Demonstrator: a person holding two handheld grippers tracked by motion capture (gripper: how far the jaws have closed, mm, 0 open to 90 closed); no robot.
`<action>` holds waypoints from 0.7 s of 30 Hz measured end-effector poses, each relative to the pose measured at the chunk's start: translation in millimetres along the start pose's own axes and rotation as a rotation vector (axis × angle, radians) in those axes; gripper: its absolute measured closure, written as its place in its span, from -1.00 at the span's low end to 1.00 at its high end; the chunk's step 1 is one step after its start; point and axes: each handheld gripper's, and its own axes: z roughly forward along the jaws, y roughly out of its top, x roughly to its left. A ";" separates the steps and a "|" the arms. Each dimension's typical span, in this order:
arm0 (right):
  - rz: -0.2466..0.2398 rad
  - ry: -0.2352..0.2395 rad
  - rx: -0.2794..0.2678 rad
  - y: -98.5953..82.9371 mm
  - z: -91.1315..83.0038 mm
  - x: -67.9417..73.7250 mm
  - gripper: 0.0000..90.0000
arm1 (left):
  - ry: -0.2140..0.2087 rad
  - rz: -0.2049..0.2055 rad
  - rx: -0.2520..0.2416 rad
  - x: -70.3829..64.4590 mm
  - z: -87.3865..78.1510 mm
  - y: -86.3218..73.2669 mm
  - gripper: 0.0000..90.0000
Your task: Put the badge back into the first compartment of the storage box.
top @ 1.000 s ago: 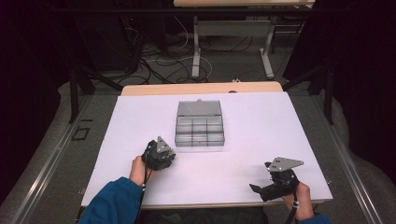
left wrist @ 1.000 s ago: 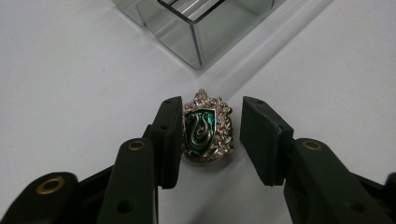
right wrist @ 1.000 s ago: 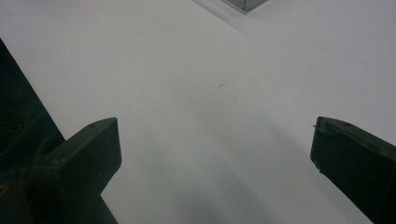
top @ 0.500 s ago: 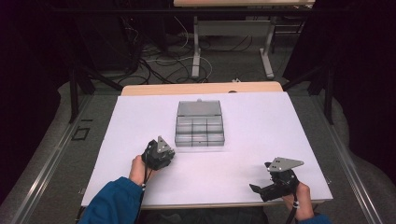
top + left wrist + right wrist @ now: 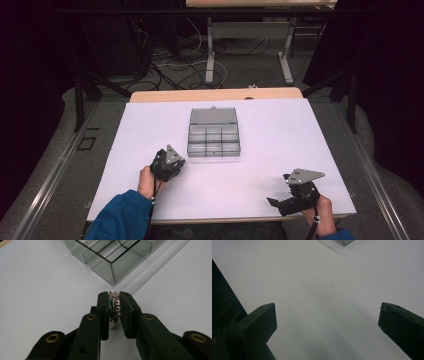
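A clear plastic compartment box (image 5: 213, 136) with its lid laid back stands in the middle of the white table; its near corner (image 5: 113, 263) shows in the left gripper view. My left gripper (image 5: 169, 165) sits just left of the box's front corner, shut on a small silvery, green-centred trinket (image 5: 114, 308) pinched between its black jaws just above the table. My right gripper (image 5: 284, 204) rests near the front right edge, pointing left, open with nothing between its fingers (image 5: 259, 322).
The white table top (image 5: 280, 130) has free room on both sides of the box. Behind it a wooden strip (image 5: 215, 94) edges the table, with table legs and cables on the floor beyond. A blue sleeve (image 5: 120, 220) enters at bottom left.
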 end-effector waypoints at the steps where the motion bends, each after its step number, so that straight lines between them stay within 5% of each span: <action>1: 0.008 -0.002 -0.008 -0.3 0.3 0.6 -0.97 | 0.005 0.000 -0.002 -0.2 -0.1 0.0 0.77; 13: 0.003 -0.007 -0.021 -0.5 0.7 0.2 -0.97 | 0.033 0.037 -0.008 1.6 -3.7 1.2 0.90; 21: 0.005 -0.001 0.002 0.0 -0.6 0.4 -0.97 | 0.022 0.027 -0.020 2.6 -4.6 1.0 0.94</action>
